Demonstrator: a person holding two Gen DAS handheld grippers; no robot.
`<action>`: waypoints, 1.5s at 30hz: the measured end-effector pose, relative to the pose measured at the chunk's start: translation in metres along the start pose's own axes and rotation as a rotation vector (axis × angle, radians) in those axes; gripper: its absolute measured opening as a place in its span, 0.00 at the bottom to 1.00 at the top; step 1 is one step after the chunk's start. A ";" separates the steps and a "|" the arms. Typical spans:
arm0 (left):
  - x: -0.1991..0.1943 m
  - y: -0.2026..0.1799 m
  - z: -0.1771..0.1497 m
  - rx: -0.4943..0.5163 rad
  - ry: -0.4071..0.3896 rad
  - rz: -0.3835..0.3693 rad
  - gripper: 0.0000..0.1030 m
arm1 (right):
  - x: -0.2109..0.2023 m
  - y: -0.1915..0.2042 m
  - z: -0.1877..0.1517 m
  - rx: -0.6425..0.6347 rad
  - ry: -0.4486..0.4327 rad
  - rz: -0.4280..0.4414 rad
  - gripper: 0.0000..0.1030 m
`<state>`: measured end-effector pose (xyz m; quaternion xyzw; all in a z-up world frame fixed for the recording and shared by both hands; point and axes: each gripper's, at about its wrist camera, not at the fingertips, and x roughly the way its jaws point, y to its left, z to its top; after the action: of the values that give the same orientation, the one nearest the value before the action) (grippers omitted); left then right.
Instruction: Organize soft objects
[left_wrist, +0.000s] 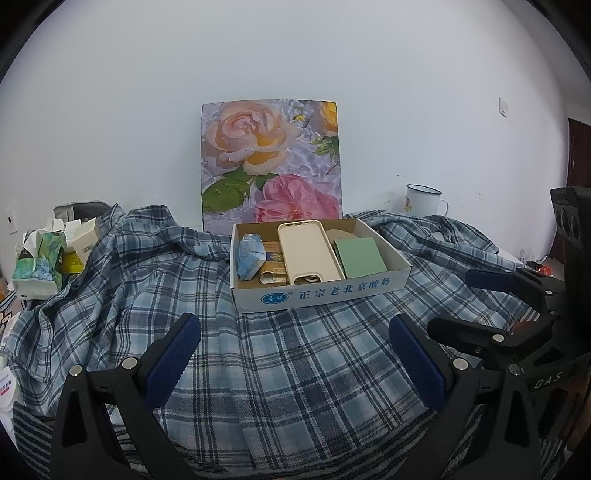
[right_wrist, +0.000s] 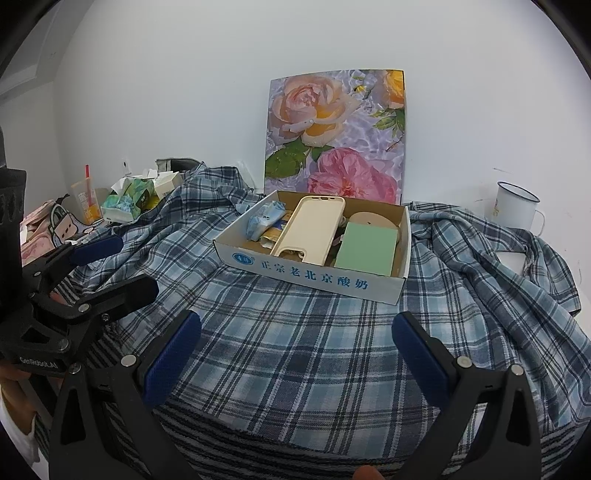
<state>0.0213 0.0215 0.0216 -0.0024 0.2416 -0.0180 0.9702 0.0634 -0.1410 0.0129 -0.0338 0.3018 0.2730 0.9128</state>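
A blue-and-white plaid shirt lies spread and rumpled over the table, on top of a dark striped cloth. A shallow cardboard box rests on the shirt, holding a cream phone case, a green card and a blue packet. My left gripper hovers open just above the shirt's near part, in front of the box. My right gripper is open too, beside the left one, and holds nothing. Each shows in the other's view: the right gripper, the left gripper.
A floral board leans on the white wall behind the box. A white enamel mug stands at the back right. Tissue packs, small cartons and a drink cup crowd the left side.
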 end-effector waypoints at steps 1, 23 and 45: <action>0.000 0.000 0.000 0.001 -0.001 0.001 1.00 | 0.000 0.001 0.000 0.000 0.000 -0.001 1.00; 0.001 -0.001 -0.002 0.001 0.014 0.000 1.00 | -0.003 0.003 0.001 -0.020 -0.017 -0.004 1.00; 0.000 0.000 -0.001 0.001 0.006 0.010 1.00 | -0.003 0.009 0.000 -0.048 -0.020 -0.005 1.00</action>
<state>0.0207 0.0214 0.0213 -0.0008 0.2444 -0.0133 0.9696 0.0571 -0.1351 0.0156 -0.0537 0.2861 0.2783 0.9153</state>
